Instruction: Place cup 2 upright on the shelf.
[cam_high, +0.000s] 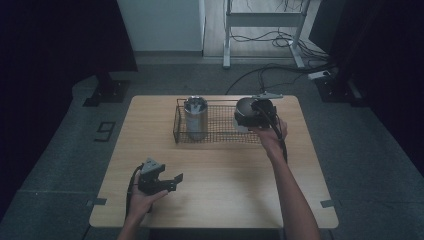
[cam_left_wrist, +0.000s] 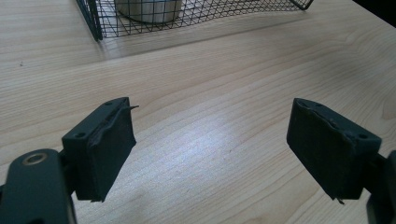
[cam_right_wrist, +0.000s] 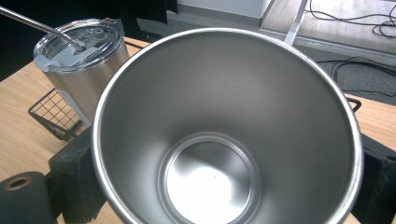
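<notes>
Held in the right gripper (cam_high: 257, 119): an open steel cup (cam_right_wrist: 224, 140), bare inside, without lid. Clamped by the wall between the two black pads (cam_right_wrist: 74, 182), one on each side, with the mouth turned toward the gripper's own camera. Located at the right end of the wire basket (cam_high: 220, 137), at the far side of the wooden table (cam_high: 225, 175). From the high view, hard to tell whether raised above the basket floor or already resting on it; probably raised a little and tilted.

Just beside, at the left end of the same basket: a second tumbler (cam_high: 196, 119), upright, closed with a clear lid and carrying a metal straw (cam_right_wrist: 42, 25). Apart from the held cup, not touching.

Further out, near the front left of the table: the left gripper (cam_high: 167, 182), low over the bare wood, jaws spread wide, nothing between them, well apart from the basket.

As a judgement: more than half done, if the work is to put both vessels in the basket. One placed, the other brought to its spot. Left to do: lower, set upright beside the lidded one, release.
</notes>
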